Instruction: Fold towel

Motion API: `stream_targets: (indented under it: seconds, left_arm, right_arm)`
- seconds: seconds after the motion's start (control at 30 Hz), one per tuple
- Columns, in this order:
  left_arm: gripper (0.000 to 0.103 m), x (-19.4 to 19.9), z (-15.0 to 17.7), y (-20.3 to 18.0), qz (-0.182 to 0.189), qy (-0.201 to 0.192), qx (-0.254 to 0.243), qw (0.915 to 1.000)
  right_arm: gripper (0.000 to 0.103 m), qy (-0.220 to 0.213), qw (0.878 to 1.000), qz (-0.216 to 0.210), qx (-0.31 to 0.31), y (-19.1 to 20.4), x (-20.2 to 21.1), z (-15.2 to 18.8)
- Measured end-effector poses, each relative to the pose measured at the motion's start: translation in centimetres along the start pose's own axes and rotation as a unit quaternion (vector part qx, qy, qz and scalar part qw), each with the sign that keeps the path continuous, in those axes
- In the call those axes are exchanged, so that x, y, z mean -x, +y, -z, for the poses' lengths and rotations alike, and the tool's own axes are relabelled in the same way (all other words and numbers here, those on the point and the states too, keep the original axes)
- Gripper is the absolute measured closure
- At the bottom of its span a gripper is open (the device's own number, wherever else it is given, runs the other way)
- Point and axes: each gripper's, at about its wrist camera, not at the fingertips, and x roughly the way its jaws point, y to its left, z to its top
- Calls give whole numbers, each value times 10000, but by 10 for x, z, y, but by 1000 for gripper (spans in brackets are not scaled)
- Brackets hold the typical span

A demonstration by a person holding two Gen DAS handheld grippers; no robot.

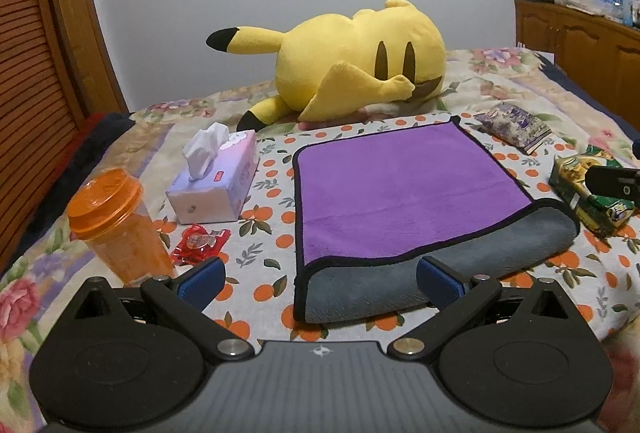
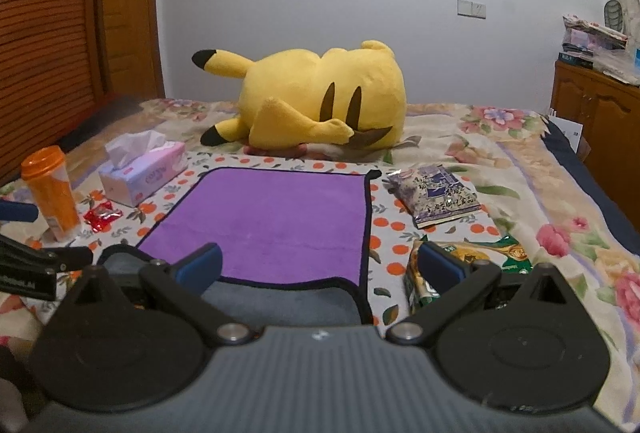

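Here the left hand-held gripper (image 1: 320, 279) hovers with its blue fingers spread wide and nothing between them, above the near edge of the bed (image 1: 520, 81). The right hand-held gripper (image 2: 320, 265) is likewise wide open and empty. Just beyond them the towel (image 1: 396, 189) lies flat on the orange-patterned cloth (image 1: 272, 169), purple side up, its near edge showing grey. An orange bottle (image 1: 116, 225), a red wrapper (image 1: 200, 243) and a tissue box (image 1: 218, 181) sit to the towel's left; a green packet (image 1: 588, 193) and a purple packet (image 1: 516, 127) to its right. Toward the bed's far edge lies a yellow plush toy (image 1: 352, 61).
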Motion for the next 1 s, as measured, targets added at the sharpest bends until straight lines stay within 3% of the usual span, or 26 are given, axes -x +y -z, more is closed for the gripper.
stream_targets:
  seconds: [0.57, 0.93, 1.0]
  left_arm:
    - [8, -48, -4, 18, 252, 321, 73, 9991]
    - [31, -63, -5, 24, 453, 458, 64, 9979]
    - [34, -66, -4, 24, 483, 514, 63, 9975]
  right_arm:
    - [0, 739, 9967, -326, 89, -13, -57, 5]
    - [1, 1197, 9916, -490, 59, -21, -77, 11]
    - [11, 1290, 9900, -566, 45, -21, -81, 12]
